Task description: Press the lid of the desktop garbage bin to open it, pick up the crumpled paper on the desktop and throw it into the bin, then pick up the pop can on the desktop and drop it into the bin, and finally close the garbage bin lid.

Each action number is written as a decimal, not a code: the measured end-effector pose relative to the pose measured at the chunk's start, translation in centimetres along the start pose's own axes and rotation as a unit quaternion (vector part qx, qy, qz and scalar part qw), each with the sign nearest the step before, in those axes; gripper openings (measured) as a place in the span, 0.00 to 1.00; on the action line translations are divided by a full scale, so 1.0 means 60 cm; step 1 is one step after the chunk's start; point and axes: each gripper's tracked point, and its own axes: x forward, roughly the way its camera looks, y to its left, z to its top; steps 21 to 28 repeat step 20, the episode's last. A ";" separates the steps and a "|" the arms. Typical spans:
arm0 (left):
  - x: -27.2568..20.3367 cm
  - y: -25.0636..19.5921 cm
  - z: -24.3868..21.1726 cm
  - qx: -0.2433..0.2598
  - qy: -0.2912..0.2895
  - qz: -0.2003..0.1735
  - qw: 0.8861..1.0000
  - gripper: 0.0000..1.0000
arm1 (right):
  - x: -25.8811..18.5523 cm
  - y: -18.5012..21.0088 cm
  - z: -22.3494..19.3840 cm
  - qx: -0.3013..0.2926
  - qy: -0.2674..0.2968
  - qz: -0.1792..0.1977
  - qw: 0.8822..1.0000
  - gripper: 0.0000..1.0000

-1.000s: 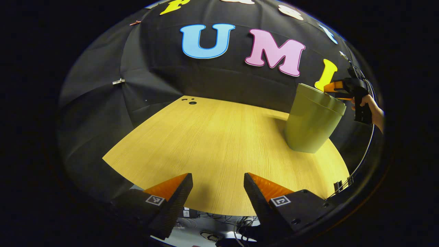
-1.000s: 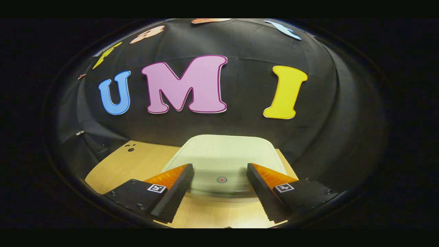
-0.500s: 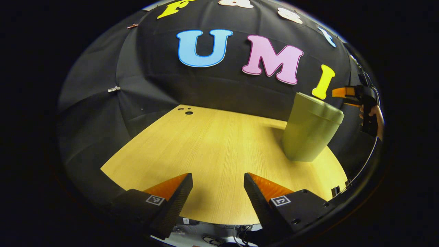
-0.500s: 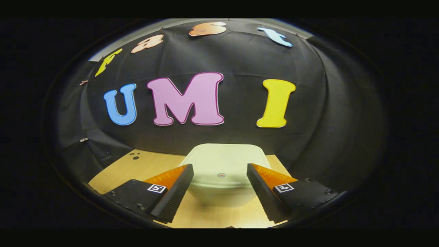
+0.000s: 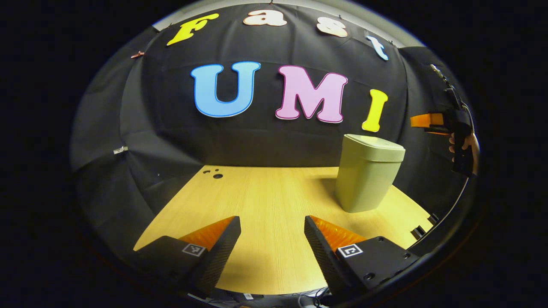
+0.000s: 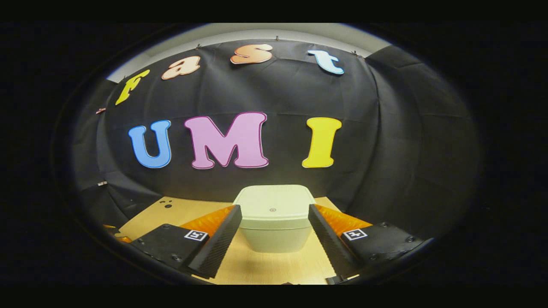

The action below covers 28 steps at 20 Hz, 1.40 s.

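On the wooden worktop [image 5: 265, 201], toward its right rear in the left gripper view, we see the garbage bin [image 5: 364, 179] standing upright, its long axis vertical, its body narrowing slightly toward the base. Its lid [image 5: 374, 143] lies flat and shut on top. From the right gripper view, we look at the garbage bin [image 6: 274, 229] head-on, close to the black cloth wall [image 6: 385, 141], with a small round mark [image 6: 272, 209] near the lid's front edge; it is too small for us to read anything on it. We can make out no brand or writing on the bin's sides.

Our left gripper [image 5: 272, 239] hovers over the near part of the worktop with its fingers spread apart and nothing between them, well clear of the bin. Our right gripper [image 6: 274, 237] is also spread wide and holds nothing; the bin shows between its fingers but farther off, untouched. In the left gripper view, that right gripper [image 5: 424, 122] appears at the far right, above and beside the bin, carried by a hand [image 5: 464, 143].
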 end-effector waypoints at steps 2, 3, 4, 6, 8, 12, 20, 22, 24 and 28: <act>-0.004 -0.002 0.016 0.009 -0.011 -0.004 1.000 0.96 | -0.021 0.004 -0.008 0.003 -0.002 0.001 1.000 0.98; -0.006 0.000 0.022 0.013 -0.016 -0.002 1.000 0.96 | -0.031 0.006 -0.011 0.005 -0.005 0.003 1.000 0.98; -0.010 0.001 0.031 0.015 -0.022 0.001 1.000 0.95 | -0.037 0.014 -0.016 0.008 -0.009 0.007 1.000 0.98; -0.016 0.000 0.050 0.012 -0.038 0.009 0.999 0.96 | -0.050 0.021 -0.025 0.004 -0.019 0.014 1.000 0.98; -0.020 -0.002 0.071 0.007 -0.053 0.018 0.998 0.92 | -0.062 0.027 -0.033 -0.009 -0.030 0.020 0.999 0.98; -0.018 -0.012 0.117 0.014 -0.084 0.034 0.996 0.96 | -0.079 0.043 -0.065 -0.017 -0.030 0.037 0.999 0.98; -0.011 -0.039 0.112 0.004 -0.069 0.055 0.996 0.96 | -0.082 0.100 -0.174 -0.015 0.039 0.096 0.994 0.98; -0.011 -0.039 0.112 0.004 -0.069 0.055 0.996 0.96 | -0.082 0.100 -0.174 -0.015 0.039 0.096 0.994 0.98; -0.011 -0.039 0.112 0.004 -0.069 0.055 0.996 0.96 | -0.082 0.100 -0.174 -0.015 0.039 0.096 0.994 0.98; -0.011 -0.039 0.112 0.004 -0.069 0.055 0.996 0.96 | -0.082 0.100 -0.174 -0.015 0.039 0.096 0.994 0.98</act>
